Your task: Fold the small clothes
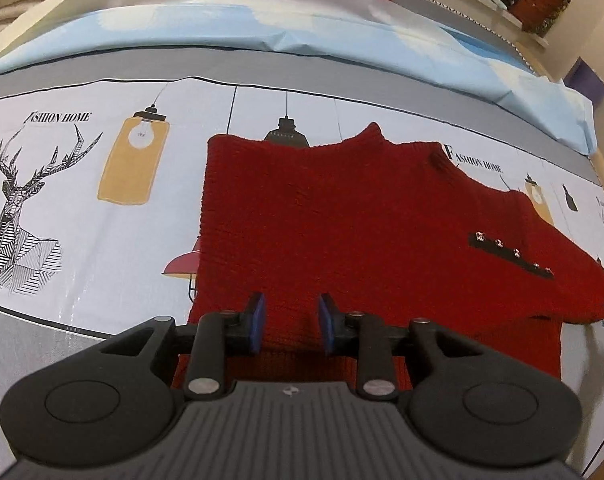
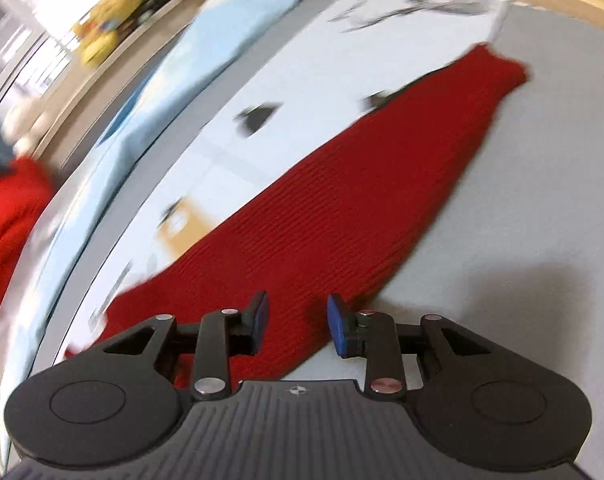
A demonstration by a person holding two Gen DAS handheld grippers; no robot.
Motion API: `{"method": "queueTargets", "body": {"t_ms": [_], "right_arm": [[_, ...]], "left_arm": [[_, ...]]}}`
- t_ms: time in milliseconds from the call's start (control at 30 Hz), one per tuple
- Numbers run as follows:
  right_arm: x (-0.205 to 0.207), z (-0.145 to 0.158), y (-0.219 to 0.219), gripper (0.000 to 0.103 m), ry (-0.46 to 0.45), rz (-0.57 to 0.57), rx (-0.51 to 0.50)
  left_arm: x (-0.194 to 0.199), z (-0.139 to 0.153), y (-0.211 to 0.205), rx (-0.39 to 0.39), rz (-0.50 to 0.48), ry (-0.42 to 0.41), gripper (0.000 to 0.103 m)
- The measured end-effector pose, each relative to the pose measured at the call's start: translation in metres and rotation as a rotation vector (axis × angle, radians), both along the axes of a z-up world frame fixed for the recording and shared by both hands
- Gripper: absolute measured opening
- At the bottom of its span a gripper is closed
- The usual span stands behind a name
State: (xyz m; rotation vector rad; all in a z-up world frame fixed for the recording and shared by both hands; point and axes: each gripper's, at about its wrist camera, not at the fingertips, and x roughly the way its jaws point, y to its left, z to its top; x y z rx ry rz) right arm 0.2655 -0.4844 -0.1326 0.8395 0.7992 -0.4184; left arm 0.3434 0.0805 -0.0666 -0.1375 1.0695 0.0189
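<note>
Right wrist view is showing the red sweater's sleeve [image 2: 342,200] running toward upper right from narrowly parted, seemingly empty right gripper [image 2: 297,320] jaws; left gripper [image 1: 289,322] is hovering likewise over its body [image 1: 322,220] on the tabletop [image 1: 81,240].

1 red sweater [image 1: 342,220], 2 tongs, 1 printed tablecloth [image 1: 81,220].

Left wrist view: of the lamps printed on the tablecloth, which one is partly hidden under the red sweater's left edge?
The red-shaded lamp: its dome vanishes under the red sweater. The yellow bulb lamp lies fully clear; the black pendant sits at the sweater's top edge.
</note>
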Motion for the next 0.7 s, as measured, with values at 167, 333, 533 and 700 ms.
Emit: {"method": "queueTargets", "body": {"t_ms": [167,333,533,700], "right_arm": [[-0.014,-0.013,-0.051,0.037,0.019,-0.083,-0.049],[-0.018,-0.032,-0.073,0.038,0.006,-0.133,-0.022],[-0.018,-0.040,-0.091,0.039,-0.052,-0.188,-0.008],[-0.018,-0.051,-0.101,0.039,-0.058,-0.246,0.005]], "left_arm": [[-0.002,0.003,0.001,0.014,-0.013,-0.005,0.034],[-0.001,0.000,0.002,0.024,-0.008,0.005,0.035],[-0.001,-0.003,-0.004,0.038,-0.026,0.012,0.036],[-0.001,-0.004,-0.003,0.049,-0.025,0.013,0.038]]}}
